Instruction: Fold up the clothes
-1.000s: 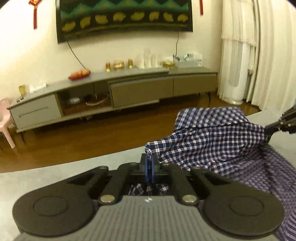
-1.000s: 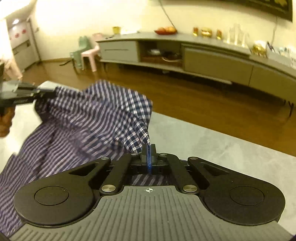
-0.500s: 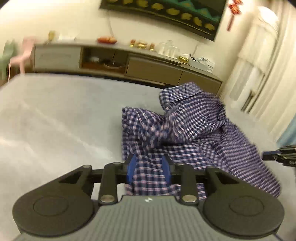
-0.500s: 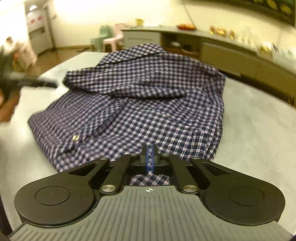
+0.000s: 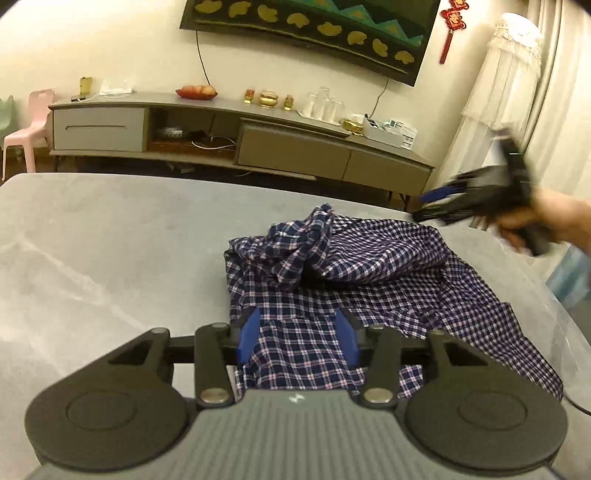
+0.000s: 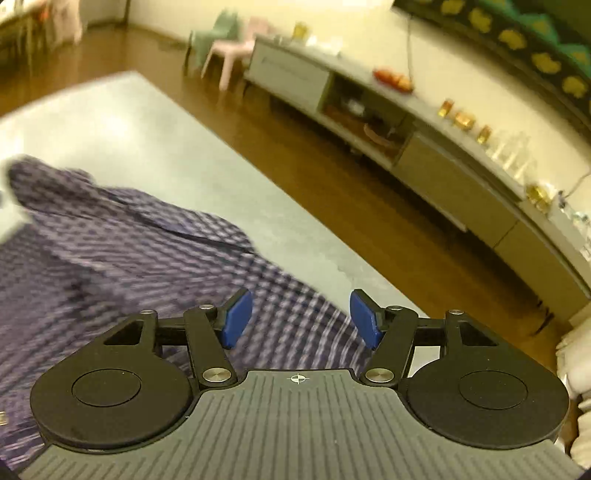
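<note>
Grey tabletop (image 5: pixel 110 236) carried the plaid shirt (image 5: pixel 369 266), rumpled at centre frame, its hem lying between my left gripper (image 5: pixel 297 334) and its parted pads. My right gripper (image 6: pixel 301 317), fingers also apart and holding nothing, hovered at the shirt's far edge.

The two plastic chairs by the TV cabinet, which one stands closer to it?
The pink chair stands right beside the cabinet's left end; the green chair sits farther out, past the pink one.

Home living room: low media sideboard (image 5: pixel 236 136), wall hanging (image 5: pixel 306 26), curtains (image 5: pixel 506 92)
</note>
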{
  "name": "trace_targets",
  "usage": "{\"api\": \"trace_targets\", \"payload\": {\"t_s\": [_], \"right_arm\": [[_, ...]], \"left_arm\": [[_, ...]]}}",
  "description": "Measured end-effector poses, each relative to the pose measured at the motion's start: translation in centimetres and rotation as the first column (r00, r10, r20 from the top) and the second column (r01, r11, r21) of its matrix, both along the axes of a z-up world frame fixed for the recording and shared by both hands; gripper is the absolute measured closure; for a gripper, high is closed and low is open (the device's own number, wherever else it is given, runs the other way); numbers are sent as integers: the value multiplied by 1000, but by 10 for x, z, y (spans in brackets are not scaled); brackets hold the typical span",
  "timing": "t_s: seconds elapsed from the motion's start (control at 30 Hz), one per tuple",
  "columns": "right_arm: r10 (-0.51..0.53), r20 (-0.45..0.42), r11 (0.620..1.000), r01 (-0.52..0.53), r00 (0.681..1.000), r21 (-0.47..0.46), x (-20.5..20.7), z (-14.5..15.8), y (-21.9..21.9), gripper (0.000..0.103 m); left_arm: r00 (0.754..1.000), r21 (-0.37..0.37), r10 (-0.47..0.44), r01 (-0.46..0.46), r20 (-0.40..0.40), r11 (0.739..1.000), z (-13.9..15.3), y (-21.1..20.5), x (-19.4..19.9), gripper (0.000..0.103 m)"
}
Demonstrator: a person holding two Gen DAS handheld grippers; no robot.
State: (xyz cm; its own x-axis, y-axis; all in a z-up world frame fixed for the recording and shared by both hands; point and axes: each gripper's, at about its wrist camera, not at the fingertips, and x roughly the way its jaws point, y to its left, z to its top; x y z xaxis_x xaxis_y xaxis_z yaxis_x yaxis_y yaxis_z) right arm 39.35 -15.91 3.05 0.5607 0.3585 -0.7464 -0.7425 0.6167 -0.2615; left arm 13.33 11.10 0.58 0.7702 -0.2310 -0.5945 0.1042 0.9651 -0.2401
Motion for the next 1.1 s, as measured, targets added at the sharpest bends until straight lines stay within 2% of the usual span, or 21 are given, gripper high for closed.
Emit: {"api": "trace_targets", "payload": {"t_s": [0.17, 0.23, 0.27, 0.3, 0.33, 0.47, 0.6, 0.77, 0.83, 0.93, 0.97, 1.03, 1.1], "right_arm": [[50, -133, 998, -54, 990, -24, 56, -50, 23, 41], [53, -175, 998, -50, 983, 24, 62, -57, 17, 42], [58, -197, 997, -48, 979, 54, 63, -58, 14, 58], [71, -215, 996, -57, 974, 73, 58, -57, 10, 96], [84, -221, 995, -69, 972, 78, 52, -56, 8, 103], [123, -112, 992, -118, 986, 48, -6, -36, 3, 103], [158, 57, 984, -162, 986, 70, -100, 9, -20, 103], [124, 114, 988, -134, 986, 80, -225, -6, -64, 103], [111, 136, 989, -123, 985, 84, -275, -12, -82, 103], [90, 169, 990, -106, 982, 90, -351, -21, -108, 103], [68, 163, 991, -85, 984, 99, -367, -23, -116, 102], [-37, 75, 987, 24, 997, 158, -360, -24, -130, 101], [-78, 26, 948, 66, 997, 311, -355, -5, -147, 83]], "left_arm": [[1000, -33, -29, 29, -6, 999, 1, -3, -4, 57], [999, -30, -48, 48, -1, 998, 1, -8, -4, 57], [999, -20, -54, 54, -1, 998, 1, -11, -4, 57], [998, -11, -55, 55, -2, 998, 0, -13, -3, 57], [999, -5, -48, 48, -5, 999, -1, -13, -1, 57], [1000, -2, 2, -2, -5, 1000, -2, -6, 4, 58], [998, -60, 67, -66, 4, 996, 6, 11, 3, 59], [992, -169, 126, -123, 6, 978, 13, 26, -2, 59], [992, -225, 125, -121, 2, 967, 12, 29, -5, 58], [993, -270, 116, -112, 1, 956, 7, 29, -4, 54], [995, -287, 104, -102, -8, 953, 5, 29, -2, 51], [994, -325, 103, -111, -41, 939, -1, 30, -1, 49], [992, -369, 103, -124, -76, 921, -7, 31, -1, 45]]}}
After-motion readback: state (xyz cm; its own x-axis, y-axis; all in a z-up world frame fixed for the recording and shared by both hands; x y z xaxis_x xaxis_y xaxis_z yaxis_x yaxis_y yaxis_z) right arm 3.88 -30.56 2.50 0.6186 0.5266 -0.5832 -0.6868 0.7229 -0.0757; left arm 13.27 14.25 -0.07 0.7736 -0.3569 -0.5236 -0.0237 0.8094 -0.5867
